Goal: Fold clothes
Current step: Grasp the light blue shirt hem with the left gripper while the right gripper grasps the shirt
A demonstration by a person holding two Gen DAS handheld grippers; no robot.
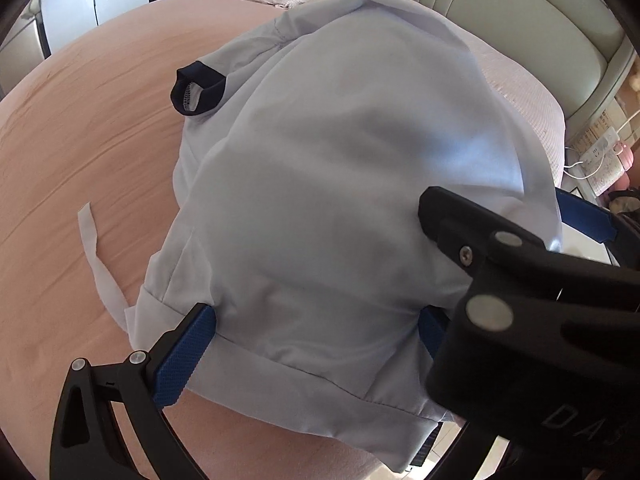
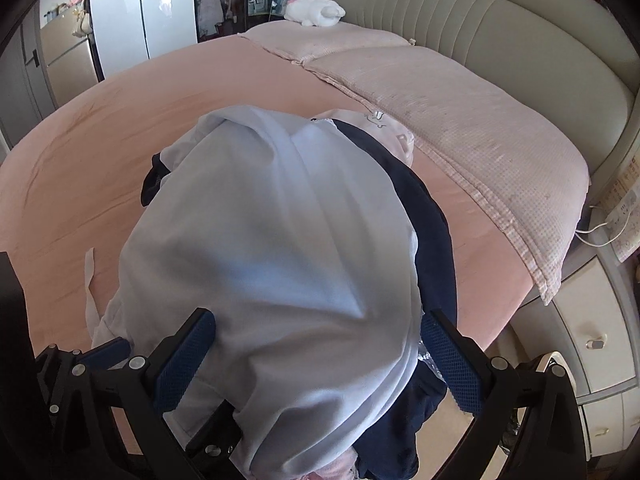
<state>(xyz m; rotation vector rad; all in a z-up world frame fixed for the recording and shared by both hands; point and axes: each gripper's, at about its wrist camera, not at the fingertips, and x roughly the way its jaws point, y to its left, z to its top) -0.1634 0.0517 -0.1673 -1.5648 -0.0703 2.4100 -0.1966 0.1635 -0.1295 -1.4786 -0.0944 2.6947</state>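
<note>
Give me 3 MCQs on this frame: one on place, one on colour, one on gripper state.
1. Where does the light blue shirt lie?
A. on a bed with a pink sheet
B. on a wooden floor
C. in a drawer

2. What colour is the shirt's sleeve cuff?
A. red
B. dark navy
C. yellow

3. How does the left hand-held gripper stand?
A. shut on a pillow
B. out of view
C. open, fingers either side of the shirt's hem

Answers: 1 A, pink sheet spreads all round the shirt. 2 B, the cuff band is dark navy against pale fabric. 3 C, the blue pads sit wide apart with fabric between.
</note>
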